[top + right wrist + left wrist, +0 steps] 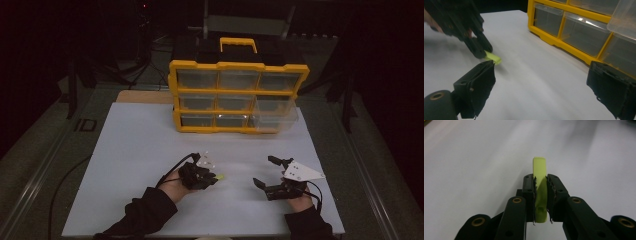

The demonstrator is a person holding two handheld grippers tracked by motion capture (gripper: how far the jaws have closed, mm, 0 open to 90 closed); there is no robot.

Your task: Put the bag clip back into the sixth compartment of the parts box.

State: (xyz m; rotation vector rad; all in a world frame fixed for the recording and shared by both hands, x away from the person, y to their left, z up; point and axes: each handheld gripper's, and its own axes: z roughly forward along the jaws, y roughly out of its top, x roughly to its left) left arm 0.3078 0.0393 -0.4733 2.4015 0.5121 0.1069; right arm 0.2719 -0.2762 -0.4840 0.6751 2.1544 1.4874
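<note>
A small flat yellow-green piece (540, 187) is clamped between the jaws of my left gripper (540, 180), its tip sticking out past them just above the white board. In the high view that left gripper (212, 178) sits low over the board's near middle, with the yellow-green piece (220, 177) at its tip. The right gripper view catches the same yellow-green piece (492, 57) under the left gripper (482, 51). My right gripper (265, 172) is to the right near the front, jaws wide apart with nothing between them (541, 82).
A yellow drawer organiser (237, 95) with clear drawers stands upright at the board's far side; its lower right drawer (274, 120) is pulled out. The white board (145, 145) lies on a dark table, with a cable (65, 185) trailing left.
</note>
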